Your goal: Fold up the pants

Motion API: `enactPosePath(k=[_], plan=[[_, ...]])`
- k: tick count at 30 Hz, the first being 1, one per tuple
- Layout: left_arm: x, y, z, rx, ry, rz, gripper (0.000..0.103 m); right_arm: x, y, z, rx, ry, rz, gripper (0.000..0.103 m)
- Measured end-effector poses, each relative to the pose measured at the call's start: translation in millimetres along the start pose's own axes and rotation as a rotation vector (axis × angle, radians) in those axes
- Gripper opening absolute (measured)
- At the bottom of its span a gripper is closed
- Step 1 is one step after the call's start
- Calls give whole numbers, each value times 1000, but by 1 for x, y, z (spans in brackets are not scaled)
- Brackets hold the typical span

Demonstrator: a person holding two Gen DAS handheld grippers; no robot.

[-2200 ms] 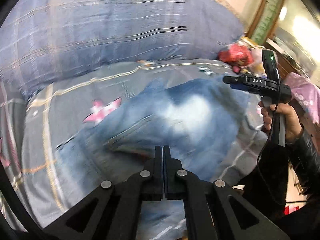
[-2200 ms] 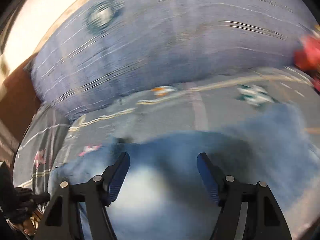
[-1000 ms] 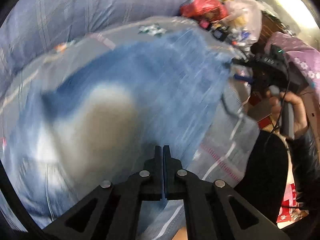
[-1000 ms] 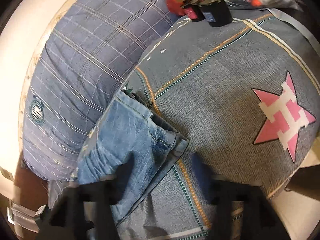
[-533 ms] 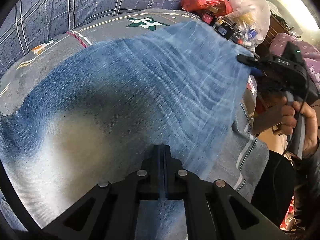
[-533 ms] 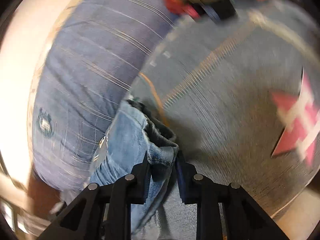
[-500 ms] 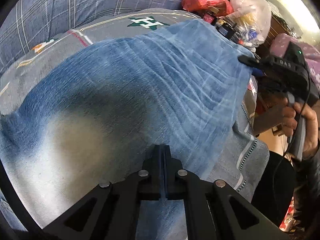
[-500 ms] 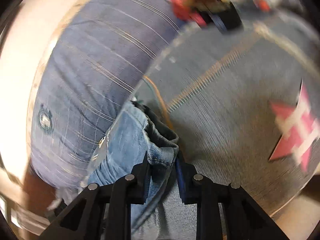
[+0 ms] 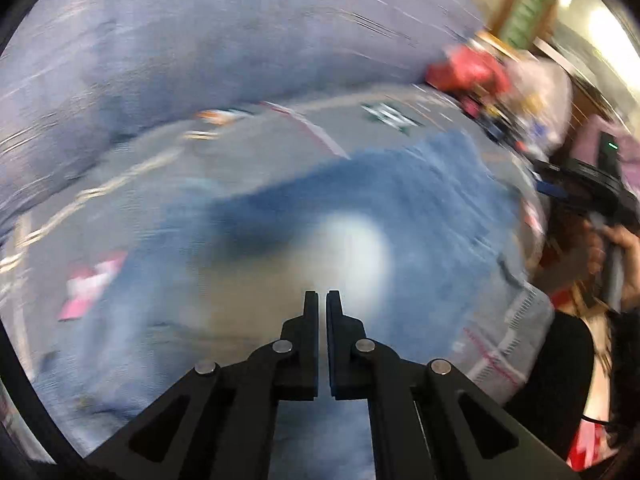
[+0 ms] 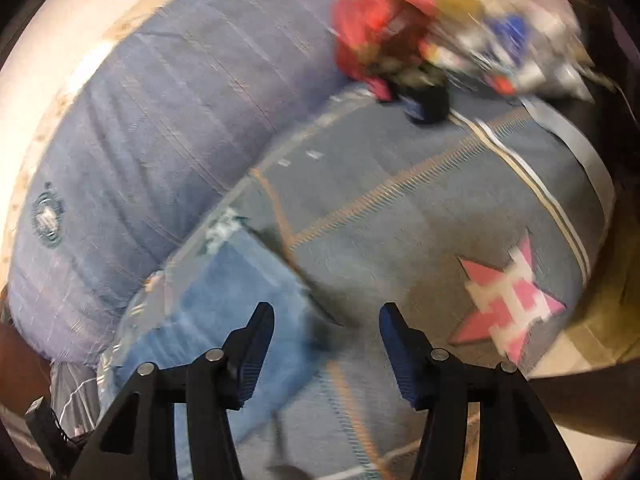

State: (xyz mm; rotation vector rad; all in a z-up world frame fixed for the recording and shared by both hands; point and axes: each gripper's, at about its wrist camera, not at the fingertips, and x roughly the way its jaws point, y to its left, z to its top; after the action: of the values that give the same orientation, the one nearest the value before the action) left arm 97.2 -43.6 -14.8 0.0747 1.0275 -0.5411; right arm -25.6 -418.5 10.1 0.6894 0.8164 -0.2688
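Note:
Blue jeans with a pale faded patch lie spread across the grey bed cover; both views are motion-blurred. My left gripper is shut and empty, hovering above the middle of the jeans. In the right wrist view the end of the jeans lies on the cover at lower left. My right gripper is open and empty, just above that end's edge. It also shows at the right of the left wrist view.
A large blue checked pillow runs along the back of the bed. A red bag and clutter sit at the far corner. The bed cover has a pink star patch near its edge.
My right gripper has let go of the jeans' end and opened, drawing back a little. My left gripper has lifted and swung back, so more of the pillow and bed shows.

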Motion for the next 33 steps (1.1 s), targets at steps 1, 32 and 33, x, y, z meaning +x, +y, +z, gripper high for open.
enactPosePath(k=[1,32,33], plan=[[-1,10,0,-32,-7,16,3,0,11,2,-15,7,38,59],[-42,92,-78,-198,-77,222,8,87,219,-149,-524,238,94,60],[-40,98,-85,-209,-80,223,14,91,217,-156,-530,250,80,60]])
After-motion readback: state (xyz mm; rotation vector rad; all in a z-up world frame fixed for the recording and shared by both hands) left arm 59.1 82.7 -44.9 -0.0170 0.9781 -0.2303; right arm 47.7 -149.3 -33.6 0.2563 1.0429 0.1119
